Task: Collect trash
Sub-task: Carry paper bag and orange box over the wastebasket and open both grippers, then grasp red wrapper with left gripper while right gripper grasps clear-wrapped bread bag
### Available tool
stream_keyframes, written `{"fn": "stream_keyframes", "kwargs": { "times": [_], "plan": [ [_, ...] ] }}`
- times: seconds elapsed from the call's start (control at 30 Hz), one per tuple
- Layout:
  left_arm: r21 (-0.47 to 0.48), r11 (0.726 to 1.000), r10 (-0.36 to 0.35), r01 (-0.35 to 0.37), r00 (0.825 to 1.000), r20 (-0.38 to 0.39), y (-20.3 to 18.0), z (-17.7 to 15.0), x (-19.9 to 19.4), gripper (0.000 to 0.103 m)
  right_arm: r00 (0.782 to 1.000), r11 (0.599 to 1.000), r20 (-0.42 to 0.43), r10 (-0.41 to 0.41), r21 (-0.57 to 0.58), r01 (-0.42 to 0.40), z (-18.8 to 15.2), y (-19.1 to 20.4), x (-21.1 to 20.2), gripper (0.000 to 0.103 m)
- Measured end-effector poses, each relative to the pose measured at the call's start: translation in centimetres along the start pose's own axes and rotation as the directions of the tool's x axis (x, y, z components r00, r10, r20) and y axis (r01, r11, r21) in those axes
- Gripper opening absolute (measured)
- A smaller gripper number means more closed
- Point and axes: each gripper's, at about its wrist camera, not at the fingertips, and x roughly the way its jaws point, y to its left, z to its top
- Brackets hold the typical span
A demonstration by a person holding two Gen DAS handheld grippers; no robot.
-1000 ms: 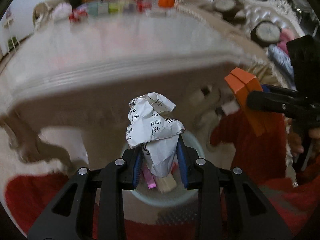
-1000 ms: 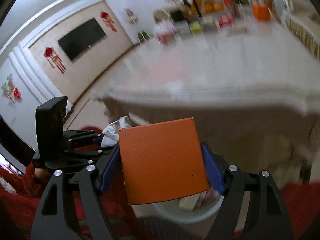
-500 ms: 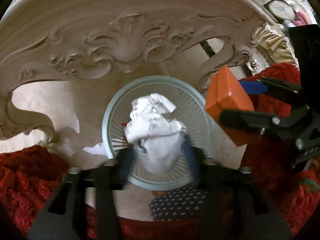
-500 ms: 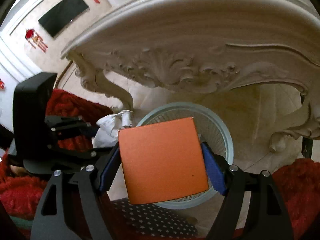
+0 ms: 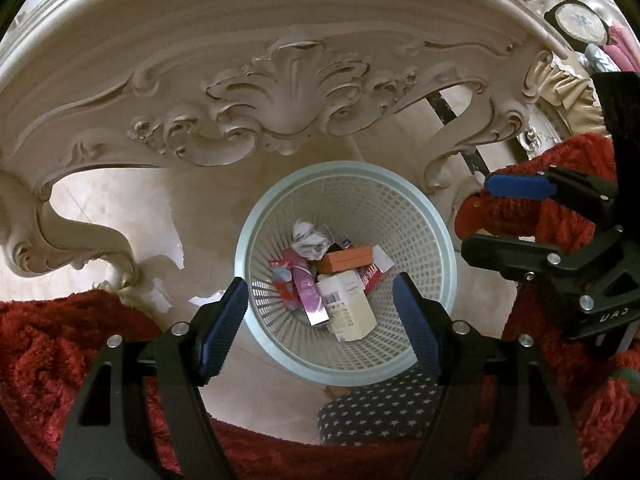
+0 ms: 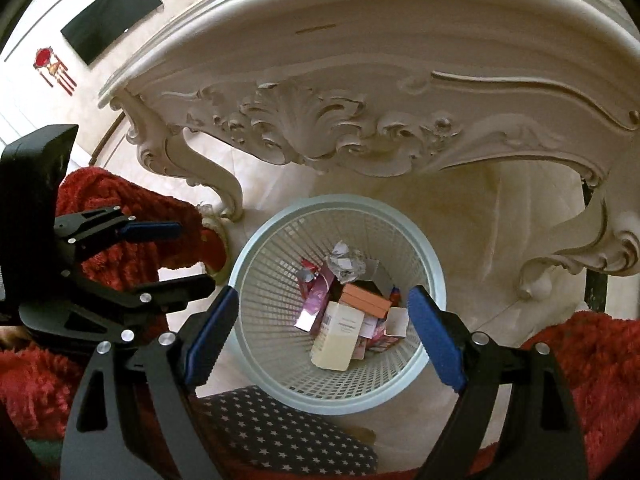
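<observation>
A pale green mesh waste basket (image 5: 434, 216) stands on the floor under the carved table; it also shows in the right wrist view (image 6: 430, 264). Inside lie a crumpled paper ball (image 5: 308, 240) (image 6: 346, 262), an orange box (image 5: 346, 260) (image 6: 366, 300), a cream carton (image 5: 348, 308) (image 6: 338, 336) and pink wrappers (image 5: 304, 288). My left gripper (image 5: 322, 304) is open and empty above the basket. My right gripper (image 6: 326, 320) is open and empty above it too; it shows at the right of the left wrist view (image 5: 500, 216).
The ornate cream table apron (image 5: 288, 92) and its curled legs (image 5: 80, 240) (image 6: 576, 256) overhang the basket. Red fluffy sleeves (image 5: 48, 344) (image 6: 592, 352) and a navy star-print slipper (image 5: 380, 408) (image 6: 280, 432) lie close below. A black screen (image 6: 112, 12) hangs on the wall.
Both grippers tipped down over the basket and opened. The crumpled paper and the orange box dropped from them into the basket.
</observation>
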Motion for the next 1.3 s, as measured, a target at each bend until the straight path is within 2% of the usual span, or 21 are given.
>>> {"fn": "stream_keyframes", "kwargs": {
  "times": [0.17, 0.33, 0.53, 0.57, 0.63, 0.73, 0.83, 0.93, 1.03, 1.07, 1.13, 1.17, 1.23, 1.3],
  "plan": [
    [0.020, 1.000, 0.020, -0.021, 0.999, 0.025, -0.5, 0.1, -1.1, 0.073, 1.000, 0.999, 0.021, 0.023, -0.034, -0.022, 0.1, 0.8, -1.2, 0.082],
    [0.058, 0.998, -0.031, 0.025, 0.994, 0.108, -1.0, 0.9, -5.6, 0.073, 0.993, 0.992, 0.098, 0.061, -0.116, -0.050, 1.2, 2.3, -4.8, 0.082],
    [0.097, 0.995, -0.049, 0.025, 0.969, 0.244, -0.8, 2.7, -11.2, 0.073, 0.973, 0.986, 0.211, 0.090, -0.154, -0.058, 3.1, 3.0, -9.0, 0.082],
    [0.085, 0.996, -0.044, 0.022, 0.961, 0.272, -0.3, 3.1, -12.0, 0.077, 0.967, 0.988, 0.240, 0.082, -0.149, -0.047, 3.5, 2.9, -9.6, 0.082],
    [0.051, 0.999, -0.019, 0.003, 0.947, 0.322, 0.9, 4.1, -12.9, 0.086, 0.955, 0.991, 0.289, 0.061, -0.133, -0.023, 4.3, 2.2, -10.4, 0.082],
    [-0.001, 0.999, 0.046, -0.048, 0.937, 0.346, 2.9, 5.9, -13.4, 0.086, 0.941, 0.992, 0.339, -0.003, -0.117, 0.046, 6.4, 0.4, -11.4, 0.082],
    [-0.034, 0.998, 0.064, -0.056, 0.929, 0.365, 5.7, 8.6, -13.9, 0.086, 0.919, 0.984, 0.390, -0.049, -0.141, 0.113, 9.2, -1.7, -12.5, 0.082],
    [-0.097, 0.991, 0.123, -0.093, 0.915, 0.384, 9.2, 13.4, -14.3, 0.086, 0.889, 0.959, 0.439, -0.133, -0.169, 0.227, 14.8, -5.0, -13.2, 0.082],
    [-0.156, 0.979, 0.185, -0.132, 0.895, 0.405, 12.6, 19.8, -14.0, 0.086, 0.887, 0.934, 0.422, -0.190, -0.202, 0.296, 21.1, -7.8, -12.2, 0.082],
    [-0.172, 0.974, 0.205, -0.146, 0.892, 0.403, 13.4, 21.3, -13.8, 0.086, 0.892, 0.926, 0.405, -0.199, -0.219, 0.306, 22.8, -8.5, -11.6, 0.082],
    [-0.191, 0.953, 0.293, -0.236, 0.876, 0.384, 14.9, 25.9, -12.4, 0.086, 0.903, 0.903, 0.362, -0.231, -0.265, 0.337, 27.3, -10.0, -9.6, 0.082],
    [-0.191, 0.948, 0.312, -0.256, 0.871, 0.380, 15.4, 27.0, -11.8, 0.086, 0.910, 0.896, 0.340, -0.238, -0.285, 0.341, 28.7, -10.6, -8.8, 0.082],
    [-0.213, 0.943, 0.319, -0.256, 0.878, 0.356, 17.0, 30.5, -9.9, 0.086, 0.910, 0.865, 0.314, -0.270, -0.336, 0.372, 32.1, -11.5, -6.9, 0.082],
    [-0.222, 0.938, 0.328, -0.266, 0.887, 0.325, 17.9, 32.7, -8.3, 0.086, 0.909, 0.835, 0.304, -0.285, -0.387, 0.391, 33.7, -11.6, -5.7, 0.082]
  ]
}}
